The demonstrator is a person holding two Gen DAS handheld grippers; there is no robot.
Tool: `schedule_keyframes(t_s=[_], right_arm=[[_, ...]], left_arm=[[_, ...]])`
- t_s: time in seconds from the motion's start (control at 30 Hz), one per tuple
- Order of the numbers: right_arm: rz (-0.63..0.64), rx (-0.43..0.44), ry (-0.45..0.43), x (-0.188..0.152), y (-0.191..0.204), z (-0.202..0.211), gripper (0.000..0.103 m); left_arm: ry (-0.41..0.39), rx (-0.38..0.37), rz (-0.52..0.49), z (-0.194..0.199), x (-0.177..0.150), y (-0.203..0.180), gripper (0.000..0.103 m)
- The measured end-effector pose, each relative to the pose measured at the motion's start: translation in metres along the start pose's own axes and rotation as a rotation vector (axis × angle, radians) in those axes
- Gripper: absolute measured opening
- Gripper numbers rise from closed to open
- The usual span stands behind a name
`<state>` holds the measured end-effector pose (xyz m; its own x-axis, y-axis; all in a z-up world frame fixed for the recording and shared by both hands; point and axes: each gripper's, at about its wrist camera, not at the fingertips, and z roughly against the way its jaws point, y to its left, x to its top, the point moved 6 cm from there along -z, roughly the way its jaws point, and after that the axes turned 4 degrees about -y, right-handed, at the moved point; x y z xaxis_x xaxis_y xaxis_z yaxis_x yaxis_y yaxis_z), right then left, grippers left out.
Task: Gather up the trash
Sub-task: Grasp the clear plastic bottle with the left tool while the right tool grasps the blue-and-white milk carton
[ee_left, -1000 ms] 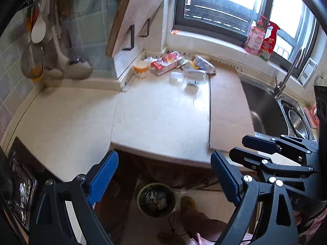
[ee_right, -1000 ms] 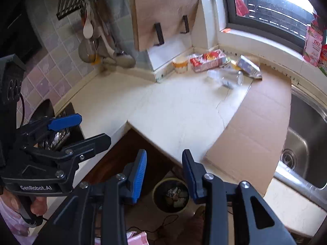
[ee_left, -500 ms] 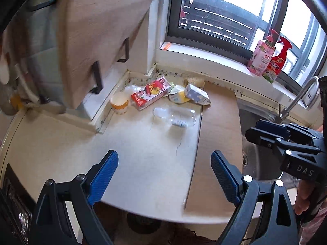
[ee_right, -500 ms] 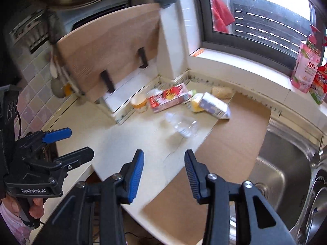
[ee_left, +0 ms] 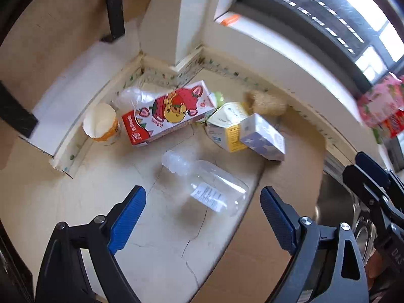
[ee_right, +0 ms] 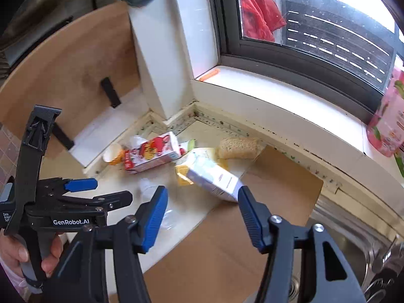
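Clear plastic bottle (ee_left: 204,184) lies on its side on the counter (ee_left: 75,202), just ahead of the left hand-held gripper (ee_left: 202,217), long axis slanting across the gap. Left jaws wide, empty. Right hand-held gripper (ee_right: 202,217), jaws just opening, empty, faces the pale carton (ee_right: 214,179).

window (ee_right: 315,38) bright, dark frame | white sill (ee_right: 277,96) | cracked pale countertop (ee_left: 161,247) (corner) | steel sink (ee_right: 353,229) right

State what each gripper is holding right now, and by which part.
Nothing is held. The left gripper stands open above the clear plastic bottle, not touching it. The right gripper has just been opening, with nothing between its jaws.
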<state>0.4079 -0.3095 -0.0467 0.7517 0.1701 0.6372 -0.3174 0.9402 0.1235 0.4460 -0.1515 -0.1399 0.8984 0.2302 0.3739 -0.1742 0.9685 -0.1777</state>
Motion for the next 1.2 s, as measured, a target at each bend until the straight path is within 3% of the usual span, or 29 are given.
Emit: schedule_keyframes(t_s=[0.13,0.33,0.63,0.7,0.83,0.87,1.13,1.2], right_arm=[[0.026,-0.013,0.039,-0.002,-0.019,-0.042,0.06],[0.06,-0.006,0.082,-0.012,-0.032,-0.083,0.06],[0.236,0.018,0.111,-0.023,-0.011,-0.115,0.061],[0.285,0.0,0.11,-0.023,-0.006,-0.122,0.061],[0.365,-0.051,0.093,-0.023,-0.001,-0.134,0.061],[0.387,-0.058,0.089,-0.023,0.001,-0.138,0.061],[0.489,-0.095,0.092,-0.03,0.011,-0.157,0.061],[0.493,-0.107,0.08,-0.031,0.011,-0.156,0.053]], left_arm=[[0.092,0.039,0.098,-0.046,-0.002,0.002,0.091],[0.168,0.105,0.217,-0.086,-0.012,0.012,0.091],[0.176,0.14,0.217,-0.1,-0.034,0.015,0.091],[0.172,0.148,0.207,-0.101,-0.035,0.015,0.087],[0.189,0.128,0.199,-0.102,-0.043,0.017,0.057],[0.194,0.119,0.2,-0.103,-0.046,0.018,0.055],[0.114,0.147,0.132,-0.09,-0.054,0.03,0.053],[0.1,0.148,0.123,-0.085,-0.055,0.031,0.053]])
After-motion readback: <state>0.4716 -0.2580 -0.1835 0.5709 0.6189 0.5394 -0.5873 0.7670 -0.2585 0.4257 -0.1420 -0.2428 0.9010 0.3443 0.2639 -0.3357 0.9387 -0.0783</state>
